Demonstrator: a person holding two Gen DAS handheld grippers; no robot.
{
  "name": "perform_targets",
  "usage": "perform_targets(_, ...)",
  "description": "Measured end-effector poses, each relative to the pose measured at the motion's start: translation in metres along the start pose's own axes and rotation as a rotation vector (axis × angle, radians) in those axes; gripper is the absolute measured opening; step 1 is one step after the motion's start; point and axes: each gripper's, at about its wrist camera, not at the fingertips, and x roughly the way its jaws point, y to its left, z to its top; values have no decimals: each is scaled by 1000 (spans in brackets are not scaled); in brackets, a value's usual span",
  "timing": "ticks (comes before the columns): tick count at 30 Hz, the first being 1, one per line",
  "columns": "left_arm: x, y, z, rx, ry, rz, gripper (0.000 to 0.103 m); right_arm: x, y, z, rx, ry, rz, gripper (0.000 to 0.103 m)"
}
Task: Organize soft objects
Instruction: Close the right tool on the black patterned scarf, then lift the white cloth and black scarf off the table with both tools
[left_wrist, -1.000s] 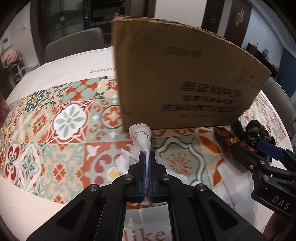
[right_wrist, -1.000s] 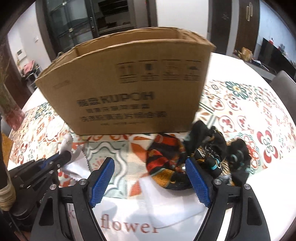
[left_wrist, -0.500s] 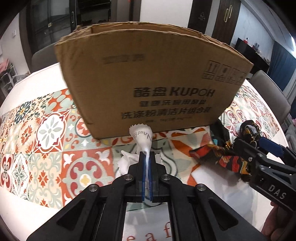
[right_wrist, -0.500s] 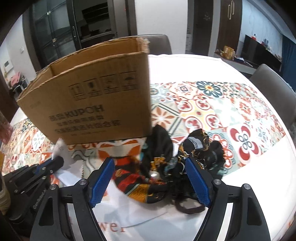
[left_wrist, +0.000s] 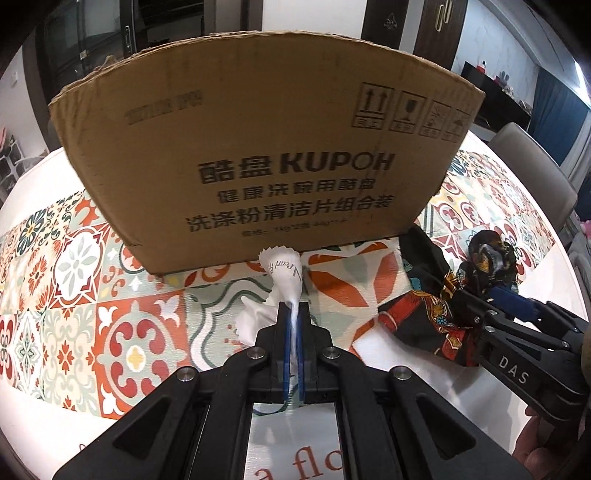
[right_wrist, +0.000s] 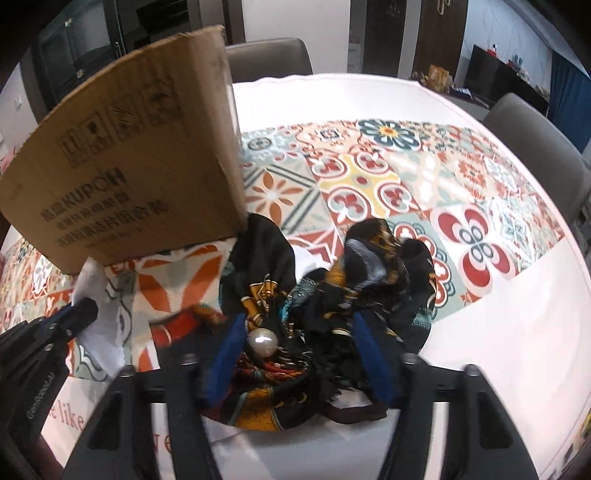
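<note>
Cardboard box (left_wrist: 258, 147) hides its own inside and the table behind it. At nine o'clock in the right wrist view it's cut off. Dark patterned scarf (right_wrist: 325, 295) blurs between the closing right gripper (right_wrist: 295, 354), pad contact unclear.

Cardboard box (left_wrist: 258, 147) standing on tablecloth (left_wrist: 74, 266); white cloth (left_wrist: 284, 273) lying before it, patterned scarf (right_wrist: 325, 295) lying right.

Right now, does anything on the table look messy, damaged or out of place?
Nothing damaged. The dark patterned scarf lies crumpled in a heap beside the cardboard box, not in it. A pearl bead shows among its folds.
</note>
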Motion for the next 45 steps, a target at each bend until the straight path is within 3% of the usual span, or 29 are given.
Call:
perform_targets(3,0,-3,1,3,1,-1,5,2,-2,-3,3,0,21,35)
perform_targets(5,0,-6,3,7,0,0,5,0,-3,-5,3,-7,34,15)
perform_targets(8,0,-12,3,15,-3,-1,5,-3,-3,-6,13,-11,65,5)
perform_targets(21,-18,-28,10,32,-42,-8,5,-34,-14,0,15,-95,90,2)
perform_targets(25,-20,-32,10,38,-46,-15,5,-41,-22,1,35,-93,65,7)
perform_targets(27,-21,-34,11,42,-46,-19,5,-41,-27,0,49,-81,55,17)
perform_targets(29,-22,-35,10,46,-46,-21,5,-42,-30,-1,57,-82,50,41)
perform_targets(34,-21,-36,13,44,-48,-17,5,-48,-32,1,60,-117,34,60)
perform_targets(45,-9,-37,13,48,-29,-4,5,-25,-35,-2,69,-55,35,64)
